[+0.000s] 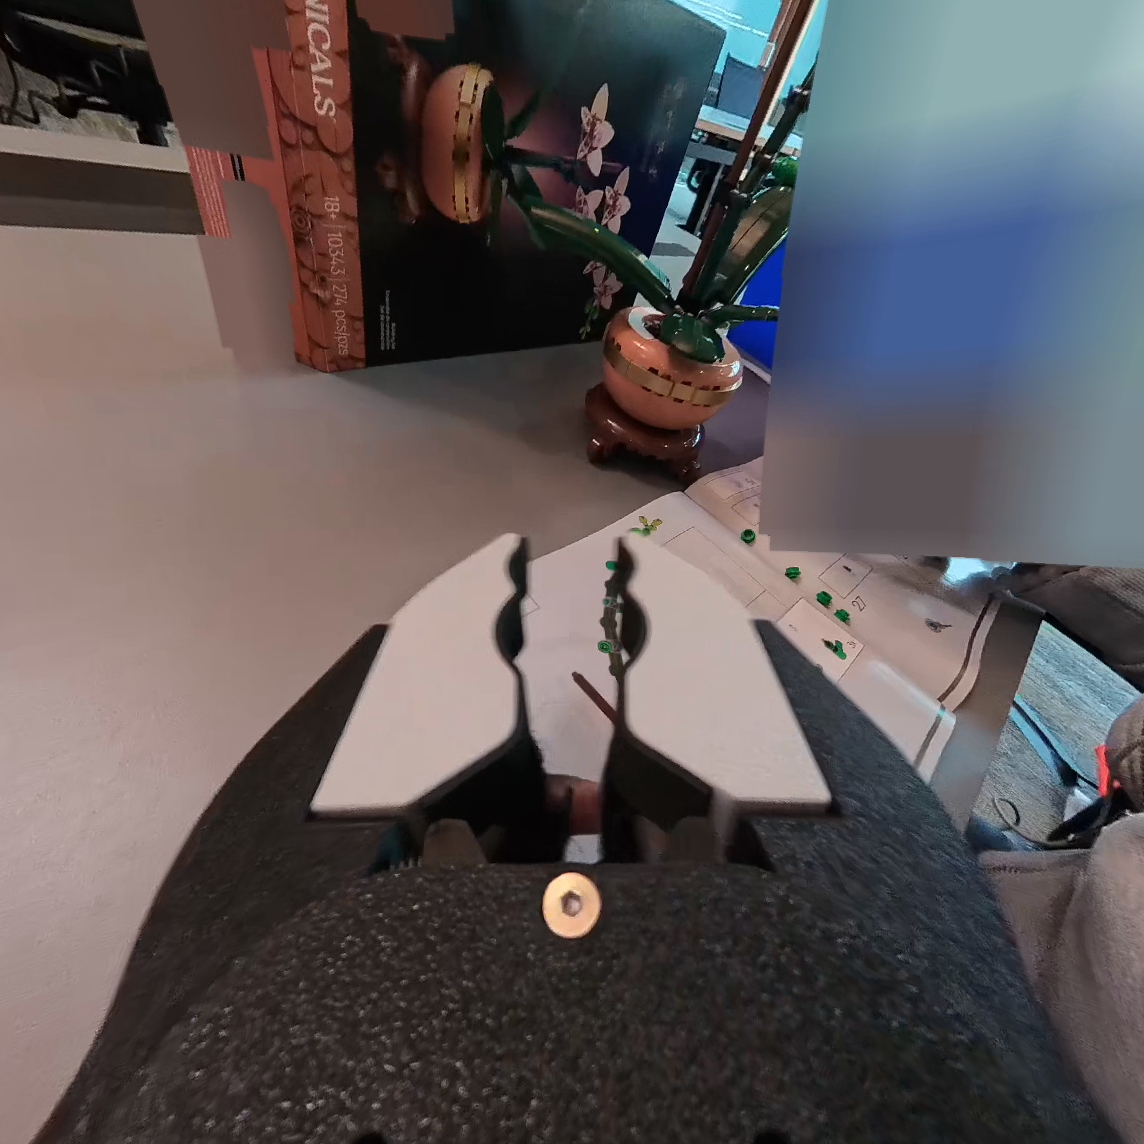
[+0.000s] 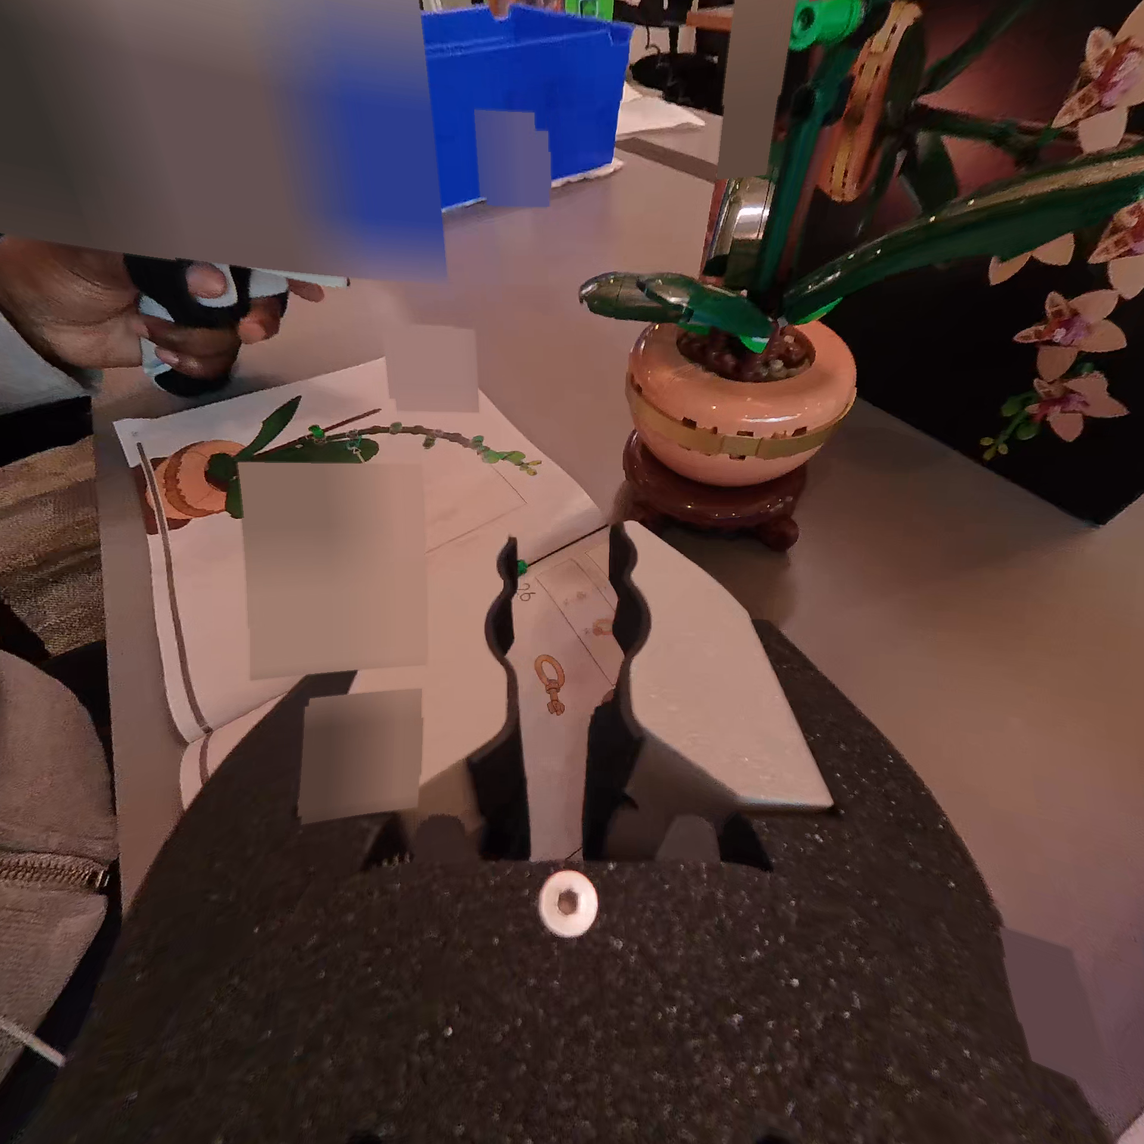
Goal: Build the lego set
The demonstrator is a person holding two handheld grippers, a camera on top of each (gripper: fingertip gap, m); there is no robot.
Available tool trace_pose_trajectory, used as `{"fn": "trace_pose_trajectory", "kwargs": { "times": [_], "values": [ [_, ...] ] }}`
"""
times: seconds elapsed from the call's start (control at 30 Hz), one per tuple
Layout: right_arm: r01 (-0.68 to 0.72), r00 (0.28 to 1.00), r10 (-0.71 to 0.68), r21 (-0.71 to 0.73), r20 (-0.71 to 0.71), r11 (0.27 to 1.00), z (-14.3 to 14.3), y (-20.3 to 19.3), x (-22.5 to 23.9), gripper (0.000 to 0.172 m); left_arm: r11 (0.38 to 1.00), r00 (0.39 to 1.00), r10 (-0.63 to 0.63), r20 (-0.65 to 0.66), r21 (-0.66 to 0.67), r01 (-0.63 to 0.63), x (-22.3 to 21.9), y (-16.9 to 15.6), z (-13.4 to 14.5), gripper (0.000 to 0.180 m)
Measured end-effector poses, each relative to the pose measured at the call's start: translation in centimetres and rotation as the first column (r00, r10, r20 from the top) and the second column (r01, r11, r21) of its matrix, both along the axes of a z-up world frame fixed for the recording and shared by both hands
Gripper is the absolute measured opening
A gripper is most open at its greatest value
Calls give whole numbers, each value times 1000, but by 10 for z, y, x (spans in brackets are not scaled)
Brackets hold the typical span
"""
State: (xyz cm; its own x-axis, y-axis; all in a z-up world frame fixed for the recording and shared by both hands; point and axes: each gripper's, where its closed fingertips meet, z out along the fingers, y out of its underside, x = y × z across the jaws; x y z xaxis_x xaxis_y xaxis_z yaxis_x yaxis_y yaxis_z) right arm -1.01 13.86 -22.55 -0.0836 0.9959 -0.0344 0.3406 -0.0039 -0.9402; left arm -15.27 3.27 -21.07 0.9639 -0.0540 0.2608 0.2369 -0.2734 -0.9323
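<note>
The left gripper is hovering over an open instruction booklet with its jaws standing a little apart and nothing clamped between them. A thin brown-green brick-built stem with green studs is showing in the gap, close along the inner edge of the right-hand finger; whether that finger is touching it cannot be told, and the other finger is standing clear of it. Small loose green round pieces are lying scattered on the page to the right of the fingers. Beyond the booklet a brick-built orchid in a pink pot with a gold band on a brown stand is sitting on the grey table, and behind it the set's dark box is standing upright.

The right gripper is hanging over the same booklet, its jaws likewise partly open and gripping nothing; only the printed page is visible between them. A tiny green piece is lying just beside the tip of the left-hand finger. The potted orchid is standing near, ahead and to the right, with the box behind it. Farther left a person's hand is gripping the other tool's handle, and a blue bin is sitting at the table's far side.
</note>
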Motion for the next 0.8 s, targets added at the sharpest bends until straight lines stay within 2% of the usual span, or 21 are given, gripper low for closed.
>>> {"fn": "trace_pose_trajectory", "kwargs": {
  "times": [0.03,0.07,0.13,0.23,0.33,0.37,0.43,0.47,0.63,0.7,0.8],
  "values": [
    [1,1000,-1,0,9,1000,-1,0,0,24,1000,1000,3,-16,11,-3,-1,-1,1,0],
    [-1,1000,1,2,7,1000,-1,0,0,19,1000,999,17,-42,16,-16,-3,-2,2,0],
    [10,1000,-10,-1,-3,1000,1,1,0,21,998,992,55,-116,-6,-56,-11,-4,-1,0],
    [39,999,-39,-37,-2,999,1,7,0,38,994,976,103,-190,-18,-108,-20,-5,-2,0],
    [53,999,-53,-81,0,995,0,12,0,44,986,968,143,-204,-49,-156,-27,-7,-6,2],
    [51,999,-52,-92,-8,995,2,12,1,41,982,963,168,-210,-53,-183,-32,-8,-7,3],
    [31,998,-37,-101,-50,994,7,11,4,5,973,956,208,-207,-54,-223,-40,-12,-7,4],
    [32,996,-40,-98,-75,995,11,11,5,0,973,957,212,-195,-51,-226,-41,-12,-6,6],
    [43,996,-50,-89,-74,995,11,12,4,0,980,969,178,-173,-57,-190,-37,-11,-7,17],
    [38,997,-43,-69,-61,997,9,10,3,0,986,971,140,-194,-63,-154,-31,-10,-8,0],
    [21,999,-21,-20,-28,1000,4,4,0,10,987,965,114,-235,-84,-137,-26,-8,-11,0]
  ]
}}
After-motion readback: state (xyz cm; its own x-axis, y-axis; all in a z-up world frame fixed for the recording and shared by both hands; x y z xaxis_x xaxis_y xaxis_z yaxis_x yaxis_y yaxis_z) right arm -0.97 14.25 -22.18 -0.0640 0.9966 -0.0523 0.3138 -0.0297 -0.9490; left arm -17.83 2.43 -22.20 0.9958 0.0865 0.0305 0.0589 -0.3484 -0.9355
